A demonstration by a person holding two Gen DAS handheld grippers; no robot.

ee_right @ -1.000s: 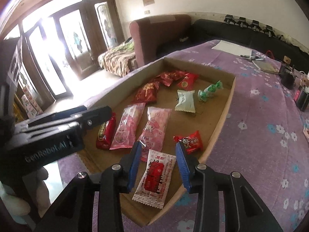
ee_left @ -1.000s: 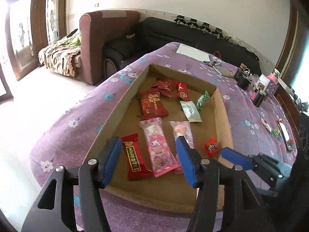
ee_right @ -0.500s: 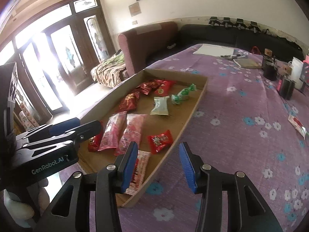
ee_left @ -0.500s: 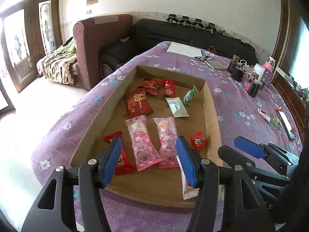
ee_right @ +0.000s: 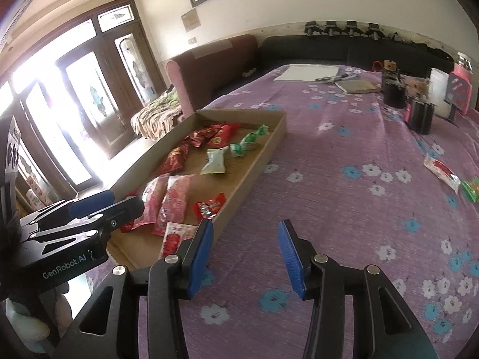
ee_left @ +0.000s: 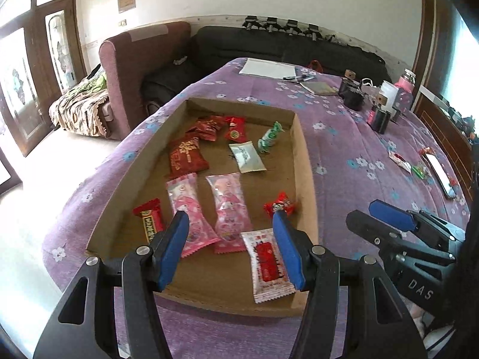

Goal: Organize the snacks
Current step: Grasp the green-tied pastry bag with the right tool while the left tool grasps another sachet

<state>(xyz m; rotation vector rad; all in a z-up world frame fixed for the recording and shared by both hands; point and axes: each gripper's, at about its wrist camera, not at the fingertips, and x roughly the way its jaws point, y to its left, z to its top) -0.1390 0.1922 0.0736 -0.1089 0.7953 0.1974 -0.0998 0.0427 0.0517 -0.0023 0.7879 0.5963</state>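
Note:
A shallow cardboard tray point(ee_left: 304, 161) point(ee_right: 257, 164) lies on the purple flowered cloth and holds several snacks: red packets, two pink packets point(ee_left: 229, 209), a green candy point(ee_left: 269, 139) and a white and red packet point(ee_left: 268, 266) at its near end. My left gripper point(ee_left: 230, 248) is open and empty above the tray's near end. My right gripper point(ee_right: 245, 257) is open and empty over the cloth, right of the tray. A loose white and red packet point(ee_right: 441, 172) and a green candy point(ee_right: 471, 188) lie on the cloth at the right.
Black cups point(ee_right: 419, 116), a white container point(ee_right: 440, 92), a pink bottle point(ee_left: 405, 89), papers point(ee_left: 266, 67) and a notebook point(ee_right: 357, 85) stand at the far end. A phone point(ee_left: 440, 173) lies at the right edge. A maroon armchair point(ee_left: 140, 59) and black sofa point(ee_left: 284, 42) stand beyond.
My right gripper let go of the white and red packet in the tray, opened, and moved right out over the cloth. My left gripper drew back a little.

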